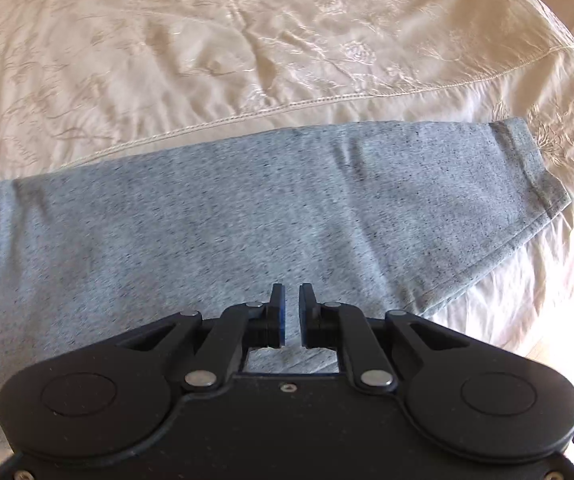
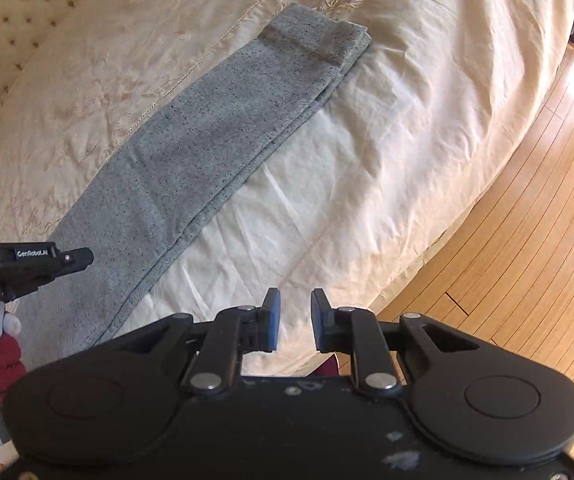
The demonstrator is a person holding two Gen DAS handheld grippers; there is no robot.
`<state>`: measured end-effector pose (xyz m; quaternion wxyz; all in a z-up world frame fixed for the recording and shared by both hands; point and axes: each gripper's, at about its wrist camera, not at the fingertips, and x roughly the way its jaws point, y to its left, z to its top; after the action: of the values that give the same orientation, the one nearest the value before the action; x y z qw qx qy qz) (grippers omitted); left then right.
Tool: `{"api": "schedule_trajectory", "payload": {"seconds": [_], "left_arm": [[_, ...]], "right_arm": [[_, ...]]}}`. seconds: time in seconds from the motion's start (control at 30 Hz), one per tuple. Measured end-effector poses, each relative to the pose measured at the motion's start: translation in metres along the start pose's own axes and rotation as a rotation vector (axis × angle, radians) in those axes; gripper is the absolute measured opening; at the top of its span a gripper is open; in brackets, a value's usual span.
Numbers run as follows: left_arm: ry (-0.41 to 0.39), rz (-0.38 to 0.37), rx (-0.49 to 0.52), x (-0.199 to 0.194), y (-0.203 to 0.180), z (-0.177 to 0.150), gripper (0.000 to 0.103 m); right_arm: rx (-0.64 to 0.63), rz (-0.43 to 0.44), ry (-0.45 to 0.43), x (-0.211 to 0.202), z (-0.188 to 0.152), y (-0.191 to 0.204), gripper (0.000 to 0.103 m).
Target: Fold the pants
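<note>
Grey pants [image 2: 207,148] laid long and flat on cream embroidered bedspread [image 2: 407,120], cuffs at far end, right gripper [image 2: 295,320] over bed edge — jaws apart, holding nothing — left gripper [image 2: 83,258] above pants, wood floor [image 2: 527,260] right.

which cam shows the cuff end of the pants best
The right wrist view: the pants stretch away lengthwise, with the hemmed cuff end whole. The left wrist view shows that cuff at the right, stretched by the fisheye.

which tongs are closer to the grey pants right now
Left. The left tongs hover directly over the grey pants, jaws slightly apart. The right tongs hang over the cream bedspread beside the pants' edge.
</note>
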<state>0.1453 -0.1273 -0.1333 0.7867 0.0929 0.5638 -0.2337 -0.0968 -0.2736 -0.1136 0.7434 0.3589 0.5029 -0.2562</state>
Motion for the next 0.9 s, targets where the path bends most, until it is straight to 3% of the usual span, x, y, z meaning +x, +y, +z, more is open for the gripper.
{"api": "schedule_trajectory", "payload": {"seconds": [0.13,0.27,0.4,0.67,0.9], "left_arm": [[0.054,-0.008,0.083,0.030,-0.026,0.008,0.016],[0.198,-0.056,0.102,0.058,-0.030,-0.005,0.016],[0.195,-0.069,0.143,0.058,-0.029,-0.016,0.016],[0.284,-0.139,-0.031,0.069,-0.003,0.000,0.016],[0.258,-0.061,-0.063,0.063,-0.013,-0.007,0.016]], "right_arm": [[0.032,-0.008,-0.012,-0.004,0.011,0.000,0.020],[0.049,-0.011,-0.027,0.000,0.032,0.004,0.020],[0.071,-0.027,-0.054,0.011,0.061,0.006,0.022],[0.046,-0.055,-0.086,0.035,0.128,-0.005,0.027],[0.038,-0.034,-0.026,0.079,0.184,-0.036,0.031]]}}
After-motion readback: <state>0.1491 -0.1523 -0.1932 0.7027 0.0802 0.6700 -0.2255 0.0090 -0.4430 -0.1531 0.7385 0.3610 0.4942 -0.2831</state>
